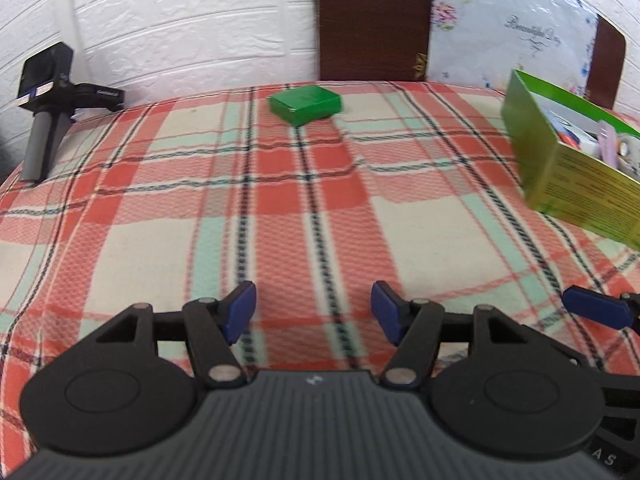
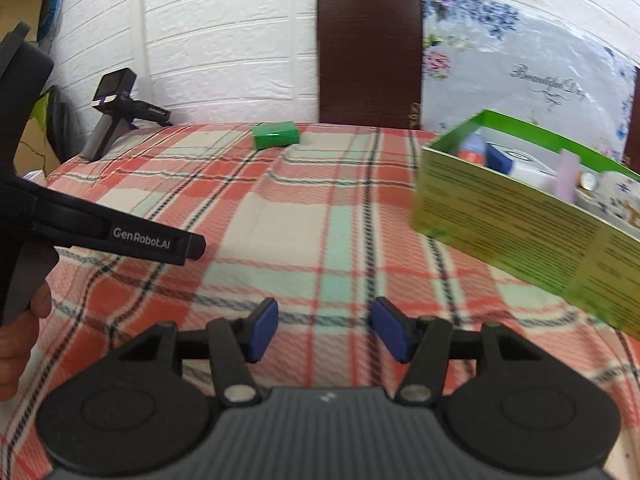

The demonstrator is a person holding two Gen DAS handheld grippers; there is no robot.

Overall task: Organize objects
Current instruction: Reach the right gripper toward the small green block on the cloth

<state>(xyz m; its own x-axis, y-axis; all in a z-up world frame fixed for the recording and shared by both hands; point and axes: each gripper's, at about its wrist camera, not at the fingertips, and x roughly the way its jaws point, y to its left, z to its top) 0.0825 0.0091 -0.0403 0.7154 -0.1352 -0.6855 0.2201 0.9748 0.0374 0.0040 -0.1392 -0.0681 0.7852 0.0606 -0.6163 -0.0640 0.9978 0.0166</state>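
A small dark green box lies at the far edge of the plaid-covered table; it also shows in the right wrist view. A light green open carton holding several items stands at the right, also in the right wrist view. My left gripper is open and empty, low over the cloth near the front. My right gripper is open and empty, to the left of the carton. One right fingertip shows at the left view's right edge.
A black camera on a grey stand sits at the far left corner, also in the right wrist view. A brown chair back and a floral pillow stand behind the table against a white wall.
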